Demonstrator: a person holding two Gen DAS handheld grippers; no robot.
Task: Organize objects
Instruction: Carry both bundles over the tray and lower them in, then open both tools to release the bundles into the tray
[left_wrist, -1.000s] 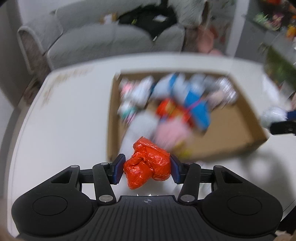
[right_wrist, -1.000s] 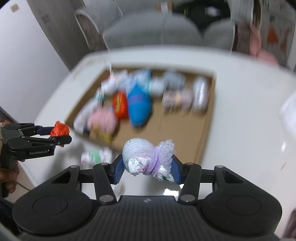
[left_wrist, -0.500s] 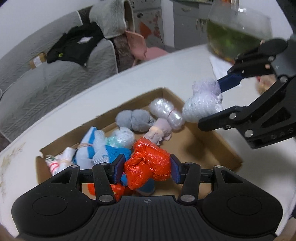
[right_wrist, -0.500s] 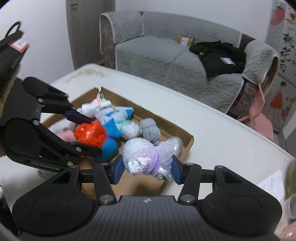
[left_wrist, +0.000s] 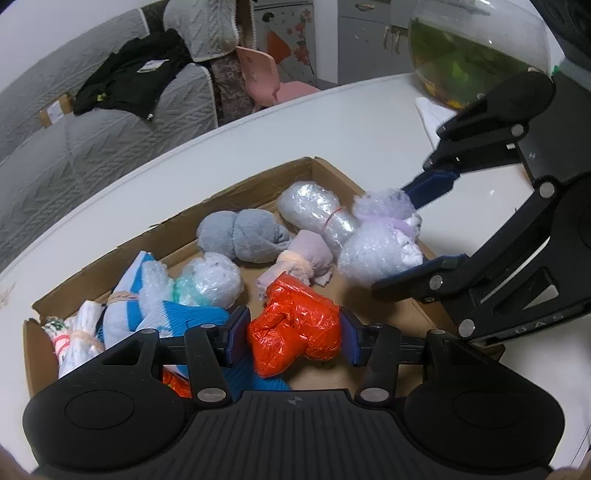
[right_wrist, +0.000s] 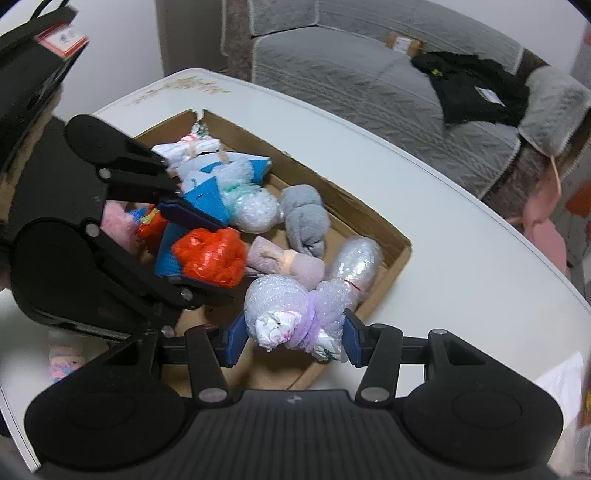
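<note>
A shallow cardboard box sits on a white table and holds several wrapped bundles. My left gripper is shut on an orange plastic bundle and holds it over the box's near side; the bundle also shows in the right wrist view. My right gripper is shut on a bubble-wrap bundle tied with purple and holds it over the box's right part; it also shows in the left wrist view.
In the box lie a grey sock roll, a clear bubble-wrap roll, a pink roll and blue-and-white socks. A glass fishbowl stands at the table's far right. A striped bundle lies outside the box. A grey sofa is behind.
Both grippers have moved in over the box with their bundles and come closer to each other. Both remain shut on their bundles.
</note>
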